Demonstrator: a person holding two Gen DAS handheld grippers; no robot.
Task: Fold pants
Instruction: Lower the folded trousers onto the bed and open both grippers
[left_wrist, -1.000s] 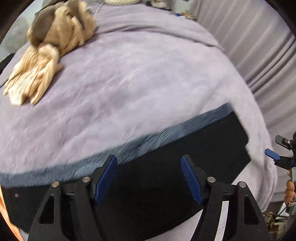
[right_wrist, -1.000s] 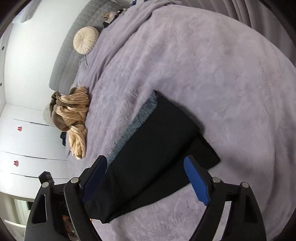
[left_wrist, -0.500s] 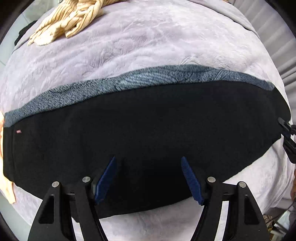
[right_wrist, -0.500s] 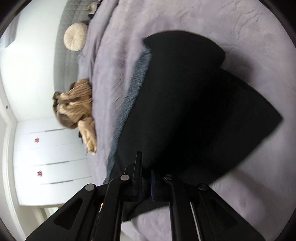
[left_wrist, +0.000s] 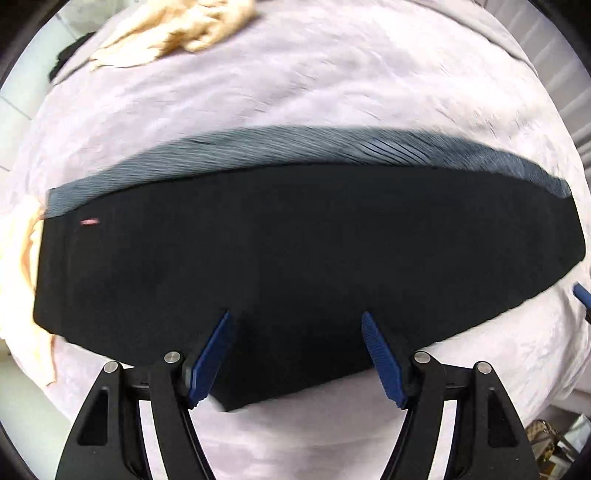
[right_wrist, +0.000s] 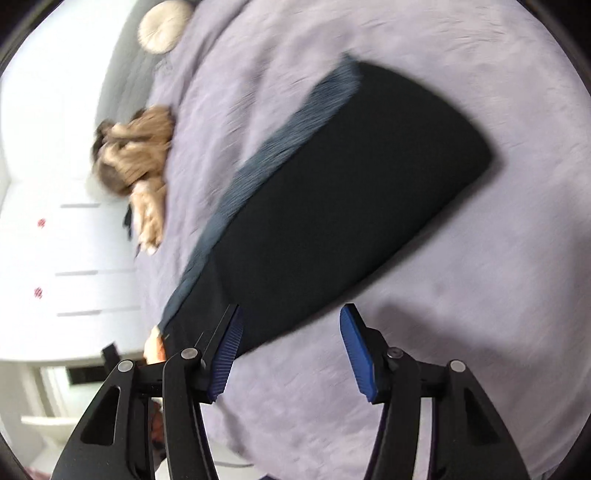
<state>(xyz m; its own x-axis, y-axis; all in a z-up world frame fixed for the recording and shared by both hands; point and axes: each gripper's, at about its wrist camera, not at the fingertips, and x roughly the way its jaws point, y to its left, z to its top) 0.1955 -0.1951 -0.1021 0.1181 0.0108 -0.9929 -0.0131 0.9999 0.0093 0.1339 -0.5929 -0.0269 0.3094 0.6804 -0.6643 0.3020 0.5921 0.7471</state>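
Black pants (left_wrist: 314, 251) flat on blanket (left_wrist: 295, 92)

Pants (left_wrist: 303, 254) are solid black, with a grey-blue streaky ribbed strip (left_wrist: 332, 151) along the far edge and a tiny pink tag (left_wrist: 90, 222). The bedspread (left_wrist: 332, 74) under them is pale lilac. Past the pants, a crumpled garment (right_wrist: 136, 155) is tan with darker stripes. Gripper pads (left_wrist: 210, 358) are blue, frames black.

Bright daylight; motion blur; fisheye warp

Bedroom: blanketed bed (right_wrist: 480, 295), wardrobe (right_wrist: 74, 258)
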